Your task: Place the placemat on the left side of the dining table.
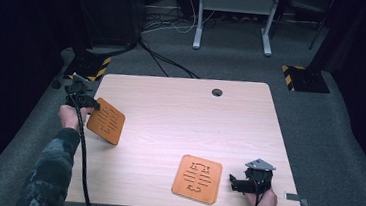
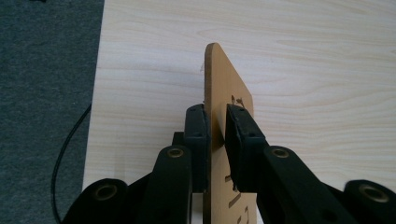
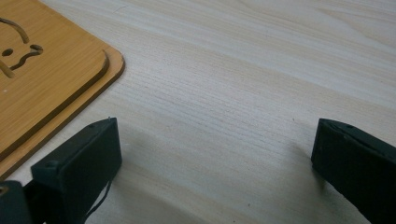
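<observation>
A person seated at a pale wood-grain tabletop (image 1: 180, 113) works two hand-held claws over a pair of orange-brown wooden boards with rounded corners and cut-out slots. The left claw (image 1: 88, 104), at the tabletop's left edge, pinches the first slotted wooden board (image 1: 106, 121) by its near corner, holding it tilted with the far end lower, out over the tabletop. The left claw view shows what the high view cannot: the board (image 2: 219, 93) stands edge-on between the two black pads (image 2: 196, 135), which sit close against both its faces, the tabletop's left edge and grey carpet (image 2: 46, 93) beyond. The left hand (image 1: 72, 116) wraps the claw's handle from below, the camouflage-patterned sleeve (image 1: 52, 172) running up from the bottom edge and a black cable (image 1: 82, 164) trailing back along it. The second slotted wooden board (image 1: 197, 178) lies flat just left of the right claw (image 1: 234, 183), which points at its right edge, low over the tabletop. The right claw view shows the claw's pads (image 3: 79, 163) spread wide over bare wood, with the second board's corner (image 3: 51, 70) ahead and to the left, untouched. The right hand (image 1: 262, 205) grips the handle from behind, near the tabletop's front right corner.
</observation>
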`<act>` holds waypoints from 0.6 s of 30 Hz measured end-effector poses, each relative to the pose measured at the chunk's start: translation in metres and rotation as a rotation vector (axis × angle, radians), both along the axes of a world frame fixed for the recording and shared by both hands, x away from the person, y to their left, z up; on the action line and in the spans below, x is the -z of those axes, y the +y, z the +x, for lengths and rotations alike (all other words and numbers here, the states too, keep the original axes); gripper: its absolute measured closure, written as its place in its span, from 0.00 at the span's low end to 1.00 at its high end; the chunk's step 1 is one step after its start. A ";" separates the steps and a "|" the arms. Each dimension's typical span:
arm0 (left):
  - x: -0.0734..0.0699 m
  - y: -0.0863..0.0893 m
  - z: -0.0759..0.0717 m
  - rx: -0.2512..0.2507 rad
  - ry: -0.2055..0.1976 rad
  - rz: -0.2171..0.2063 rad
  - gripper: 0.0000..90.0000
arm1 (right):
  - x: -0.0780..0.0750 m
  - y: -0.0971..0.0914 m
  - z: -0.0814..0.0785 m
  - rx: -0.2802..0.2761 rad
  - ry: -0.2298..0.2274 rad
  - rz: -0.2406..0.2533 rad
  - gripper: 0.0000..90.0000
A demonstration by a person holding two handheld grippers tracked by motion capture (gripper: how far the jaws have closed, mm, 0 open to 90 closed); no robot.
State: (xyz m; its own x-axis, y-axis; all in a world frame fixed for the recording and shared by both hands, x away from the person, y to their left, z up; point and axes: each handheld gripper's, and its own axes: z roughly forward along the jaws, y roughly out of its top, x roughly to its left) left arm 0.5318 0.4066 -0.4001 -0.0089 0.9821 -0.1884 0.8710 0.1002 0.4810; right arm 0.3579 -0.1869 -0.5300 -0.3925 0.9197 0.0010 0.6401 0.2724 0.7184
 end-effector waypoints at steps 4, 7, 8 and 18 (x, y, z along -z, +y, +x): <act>0.004 0.005 0.000 -0.011 0.013 -0.002 0.86 | 0.000 0.000 0.000 0.000 0.000 0.000 0.01; 0.007 0.008 0.001 -0.011 0.007 -0.002 0.85 | 0.000 0.000 0.000 0.000 0.001 0.003 0.01; 0.008 0.008 0.001 -0.014 0.014 0.003 0.84 | 0.000 0.000 0.000 0.000 0.001 0.002 0.01; 0.015 0.017 0.002 -0.013 0.022 -0.005 0.82 | 0.000 0.000 0.000 0.000 0.000 0.001 0.01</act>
